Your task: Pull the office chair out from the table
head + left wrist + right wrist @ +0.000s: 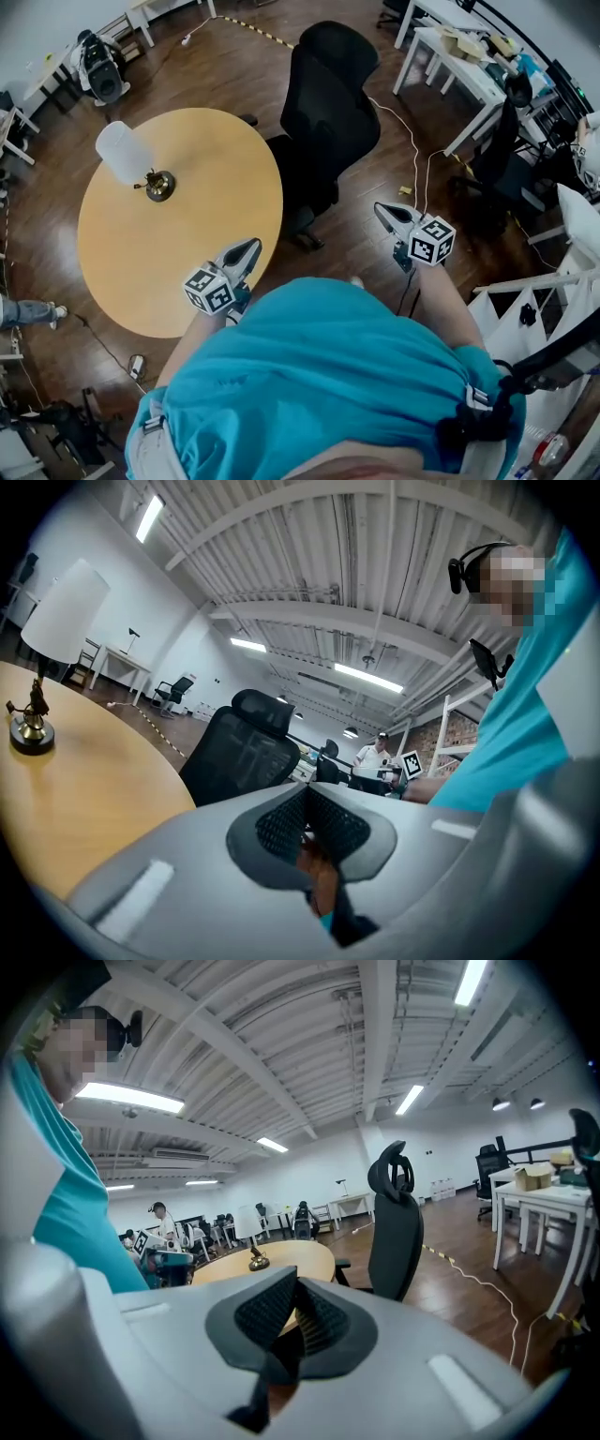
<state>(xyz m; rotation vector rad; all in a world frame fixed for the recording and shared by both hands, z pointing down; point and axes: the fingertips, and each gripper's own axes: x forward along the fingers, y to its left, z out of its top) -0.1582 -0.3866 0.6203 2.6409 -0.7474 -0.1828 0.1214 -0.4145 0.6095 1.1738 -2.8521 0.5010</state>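
The chair [323, 103] is black, with a tall curved mesh back and a rounded headrest. It stands on the dark plank floor [216, 75] at the far right side of the round table [178, 267], with its seat turned toward the rim and close against it. The table top is smooth, pale yellow wood. It is bare except for a lamp [129, 157] with a white cylindrical shade on a small dark, shiny round base. The left gripper [249, 247] is held above the near edge of the table. The right gripper [382, 210] is over the floor to the right of it. Both point toward the chair and are well apart from it. Each is a smooth grey wedge-shaped shell with a white cube [208, 289] of black square markers behind it. In the left gripper view the black dimpled pads [281, 822] meet in a narrow seam with nothing between them, so those tongs are closed and empty. The right gripper view shows its pads [262, 1309] pressed together the same way, also holding nothing. A thin white cable [412, 141] snakes across the floor to the right of the chair. White rectangular desks [459, 70] stand beyond it. The person's shirt [319, 375] is plain teal cloth.
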